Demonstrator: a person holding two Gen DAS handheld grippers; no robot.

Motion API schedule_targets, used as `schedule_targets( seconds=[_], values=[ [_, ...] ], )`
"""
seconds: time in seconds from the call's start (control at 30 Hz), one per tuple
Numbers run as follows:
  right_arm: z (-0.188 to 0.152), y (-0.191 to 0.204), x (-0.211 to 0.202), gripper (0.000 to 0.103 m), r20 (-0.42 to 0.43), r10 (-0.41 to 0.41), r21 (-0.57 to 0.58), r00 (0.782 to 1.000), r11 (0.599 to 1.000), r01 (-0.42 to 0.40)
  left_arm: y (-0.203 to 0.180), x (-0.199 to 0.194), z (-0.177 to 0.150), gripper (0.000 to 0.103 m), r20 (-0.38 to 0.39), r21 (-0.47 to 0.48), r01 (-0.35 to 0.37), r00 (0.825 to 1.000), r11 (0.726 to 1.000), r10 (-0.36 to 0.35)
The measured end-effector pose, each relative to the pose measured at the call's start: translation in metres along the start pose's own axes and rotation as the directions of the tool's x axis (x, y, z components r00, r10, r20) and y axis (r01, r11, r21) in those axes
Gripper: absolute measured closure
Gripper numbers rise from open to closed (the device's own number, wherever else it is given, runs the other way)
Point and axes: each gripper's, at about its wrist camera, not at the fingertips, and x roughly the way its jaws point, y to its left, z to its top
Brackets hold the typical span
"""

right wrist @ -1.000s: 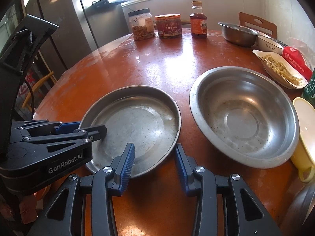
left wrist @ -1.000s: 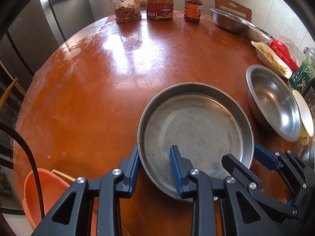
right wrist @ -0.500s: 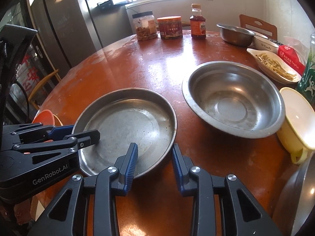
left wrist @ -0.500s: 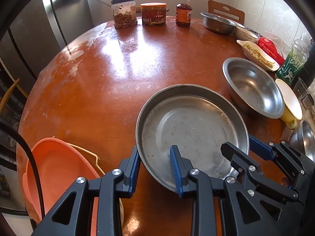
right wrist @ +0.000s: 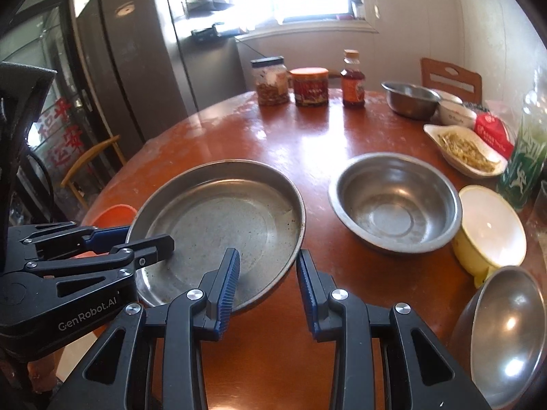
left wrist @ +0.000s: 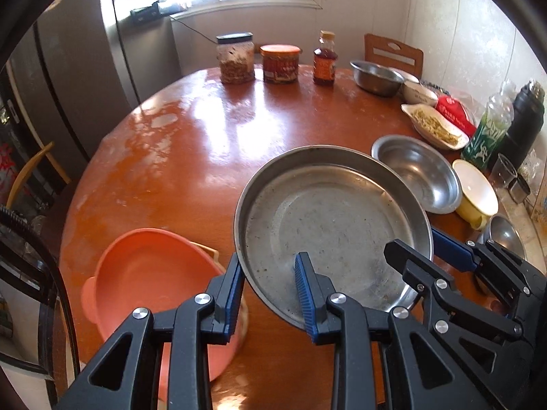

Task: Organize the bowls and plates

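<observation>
A wide, shallow steel plate (left wrist: 328,218) is held above the round wooden table (left wrist: 191,157). My left gripper (left wrist: 270,290) straddles its near-left rim, one finger outside and one inside, and grips it. My right gripper (right wrist: 266,283) straddles the near-right rim the same way; it also shows in the left wrist view (left wrist: 424,249). The plate also shows in the right wrist view (right wrist: 218,225). A steel bowl (right wrist: 393,205) sits to the right, with a yellow bowl (right wrist: 489,232) beside it. An orange bowl (left wrist: 150,280) sits at the near-left table edge, below the plate.
Two jars (left wrist: 236,58) and a sauce bottle (left wrist: 324,59) stand at the far edge. A small steel bowl (left wrist: 376,77), a white dish of food (left wrist: 434,126), a green bottle (left wrist: 489,133) and a black flask (left wrist: 523,126) line the right side. Another steel bowl (right wrist: 506,328) is near right.
Both grippers have lifted the steel plate off the table and drawn it back toward the near edge. The orange bowl has come into view below it.
</observation>
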Motion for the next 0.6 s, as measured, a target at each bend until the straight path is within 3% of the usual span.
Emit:
schedule_targets(
  seconds=[0.23,0.6],
  values=[
    [0.012,0.042,-0.009,0.067,0.039,0.048,-0.064,0.998,0.997,-0.045,0.041,-0.025,-0.011,0.072,0.047,-0.067,-0.015,0.999,0.998,0.018],
    [0.02,0.11,0.005,0.067,0.025,0.111,-0.173,0.993,0.979,-0.105,0.102,-0.045,-0.036,0.072,0.071,-0.161,-0.068,0.994,0.985,0.08]
  ],
)
